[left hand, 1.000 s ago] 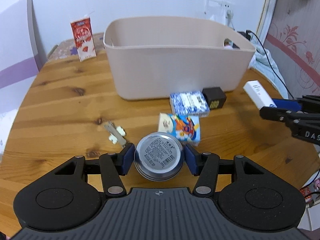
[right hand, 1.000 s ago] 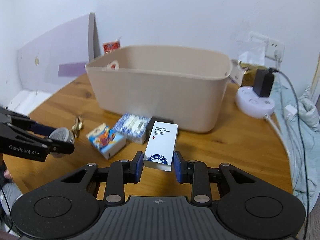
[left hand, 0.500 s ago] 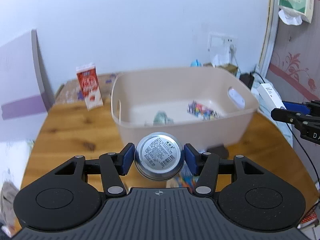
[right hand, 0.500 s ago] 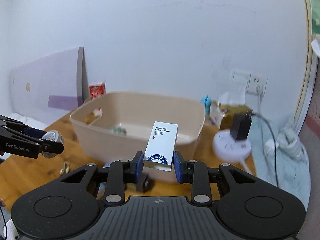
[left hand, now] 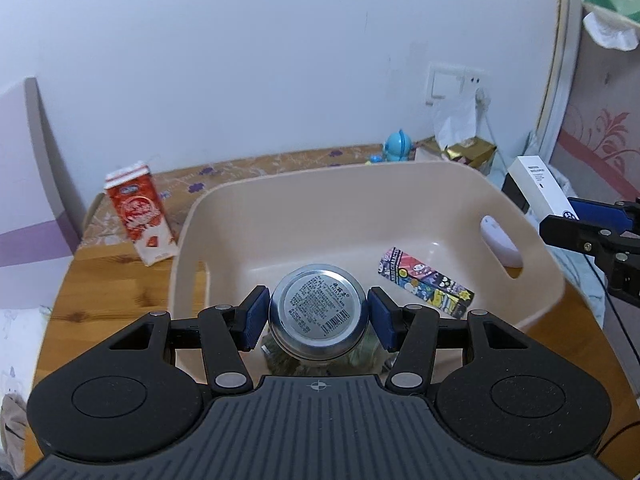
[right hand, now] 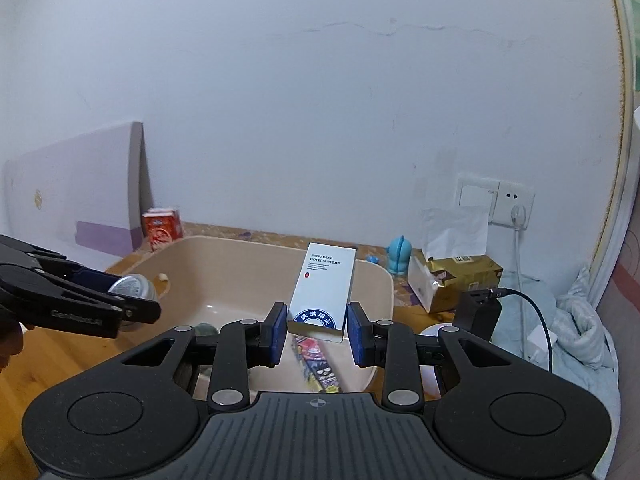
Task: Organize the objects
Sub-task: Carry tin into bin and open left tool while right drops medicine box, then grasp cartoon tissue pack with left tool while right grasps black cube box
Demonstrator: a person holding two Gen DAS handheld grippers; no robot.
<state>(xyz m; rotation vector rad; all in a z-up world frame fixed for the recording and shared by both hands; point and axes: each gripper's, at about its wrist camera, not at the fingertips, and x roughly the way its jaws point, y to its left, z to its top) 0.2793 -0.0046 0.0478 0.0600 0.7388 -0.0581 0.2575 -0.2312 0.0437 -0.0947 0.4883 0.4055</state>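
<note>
1. Your left tongs (left hand: 318, 315) are clenched on the round tin (left hand: 319, 312), its barcoded face toward the camera, held above the near half of the beige bin (left hand: 532, 256).
2. Your right tongs (right hand: 318, 333) are clamped on the white box (right hand: 323, 290), which stands upright over the bin's near side.
3. Lower each piece well inside the bin before letting go. A tin released from height may bounce or roll, so set it flat on bare floor.
4. Inside the bin a colourful flat packet (left hand: 426, 287) lies toward its right wall, and something greenish sits under the tin, mostly hidden. Steer the tin away from both; lay the box down beside the packet, not on it.
5. Keep the two tongs apart over the bin: release one, withdraw, then the other.
6. Left of the bin on the worktop (left hand: 116, 264) stands a red carton (left hand: 140, 218). Behind the bin are a blue toy (right hand: 400, 255) and a gold tissue pack (right hand: 460, 280). None blocks the drop.
</note>
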